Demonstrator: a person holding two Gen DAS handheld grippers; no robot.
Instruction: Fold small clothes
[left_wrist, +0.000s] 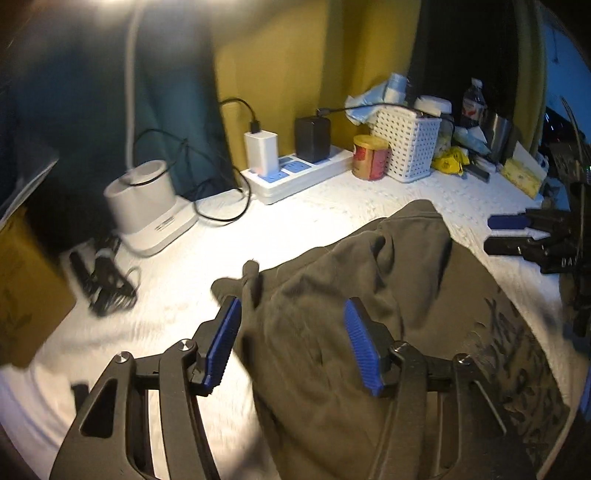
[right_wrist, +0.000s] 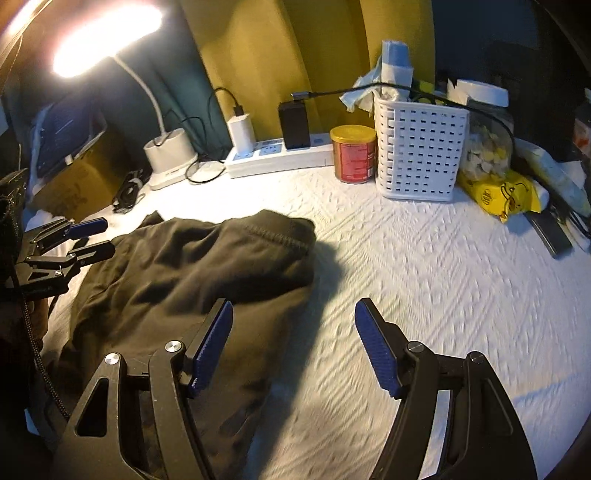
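Hovering apart, both grippers' fingers (left_wrist: 360, 341) (right_wrist: 376, 347) stand open above the dark garment (right_wrist: 192, 266), gripping nothing.

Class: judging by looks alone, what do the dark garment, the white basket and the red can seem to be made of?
Garment: soft matte knit, probably cotton jersey; it creases and has a stitched hem.
Basket: moulded white plastic, slightly glossy, with a regular grid of holes.
Can: probably metal or lined card; printed red label, gold lid.

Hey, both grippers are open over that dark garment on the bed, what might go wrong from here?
The dark garment lies bunched, so the left gripper may pinch several layers at once. The right gripper sits mostly over bare white bedspread and may miss the hem. Both views are blurred, so aim could be off.
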